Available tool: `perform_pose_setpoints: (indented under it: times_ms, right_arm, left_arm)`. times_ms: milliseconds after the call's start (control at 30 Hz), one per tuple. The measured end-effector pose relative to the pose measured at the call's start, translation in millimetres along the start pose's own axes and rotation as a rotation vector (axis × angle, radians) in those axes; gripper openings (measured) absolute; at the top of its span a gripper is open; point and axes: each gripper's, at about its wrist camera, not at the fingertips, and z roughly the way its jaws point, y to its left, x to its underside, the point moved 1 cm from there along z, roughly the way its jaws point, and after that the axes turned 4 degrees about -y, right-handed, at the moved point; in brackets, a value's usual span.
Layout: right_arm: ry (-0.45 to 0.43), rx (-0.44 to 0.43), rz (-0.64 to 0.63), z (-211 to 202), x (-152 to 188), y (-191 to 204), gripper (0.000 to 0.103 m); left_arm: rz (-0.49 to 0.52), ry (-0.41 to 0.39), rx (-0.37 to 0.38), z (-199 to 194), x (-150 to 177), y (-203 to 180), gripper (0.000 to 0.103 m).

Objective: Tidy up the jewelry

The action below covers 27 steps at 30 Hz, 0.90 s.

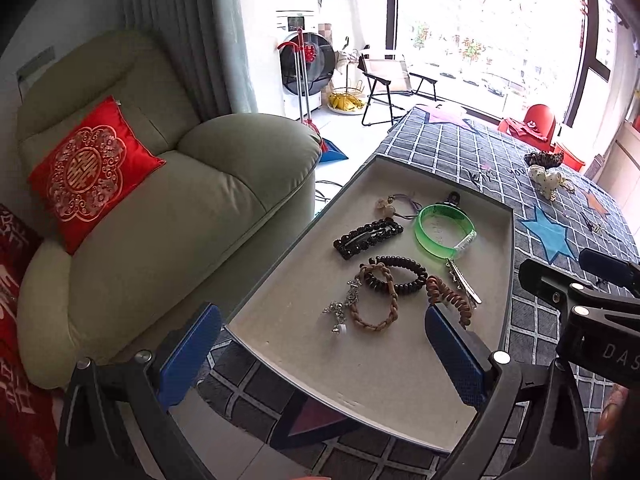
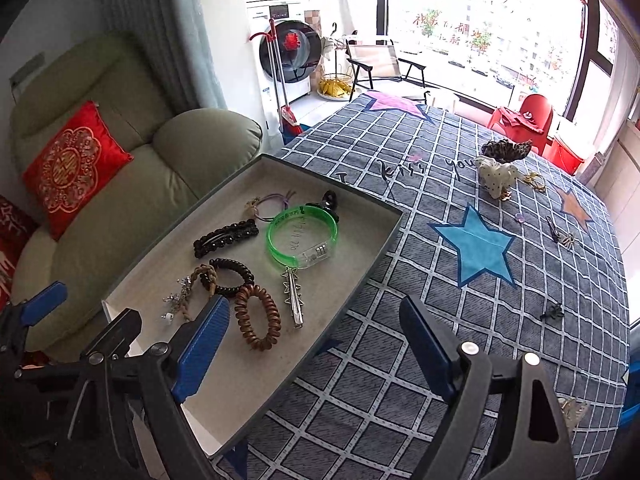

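A grey tray (image 1: 400,396) (image 2: 248,408) lies on the checked cloth and holds several pieces: a green bangle (image 1: 442,232) (image 2: 302,238), a black beaded clip (image 1: 368,237) (image 2: 226,237), a black coil tie (image 1: 400,275) (image 2: 231,276), a brown coil tie (image 2: 258,316), a braided band (image 1: 374,300), a silver clip (image 2: 293,296) and a purple tie (image 2: 272,202). My left gripper (image 1: 324,356) is open and empty over the tray's near end. My right gripper (image 2: 316,352) is open and empty over the tray's right rim. On the cloth lie a leopard scrunchie (image 2: 506,150) and a white bow (image 2: 498,174).
Small clips (image 2: 558,234) and a black piece (image 2: 552,312) lie on the cloth (image 2: 460,340) to the right. A green armchair (image 1: 160,216) with a red cushion (image 1: 92,172) stands left of the table. A red chair (image 2: 528,120) stands at the far edge.
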Motion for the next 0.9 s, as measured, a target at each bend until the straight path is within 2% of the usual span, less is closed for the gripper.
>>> perform_pose_setpoints:
  times_ms: [900]
  right_arm:
    - [-0.006, 0.006, -0.003, -4.2, -0.1, 1.3, 0.089]
  left_arm:
    - [-0.004, -0.001, -0.017, -4.5, 3.9, 4.4, 0.103]
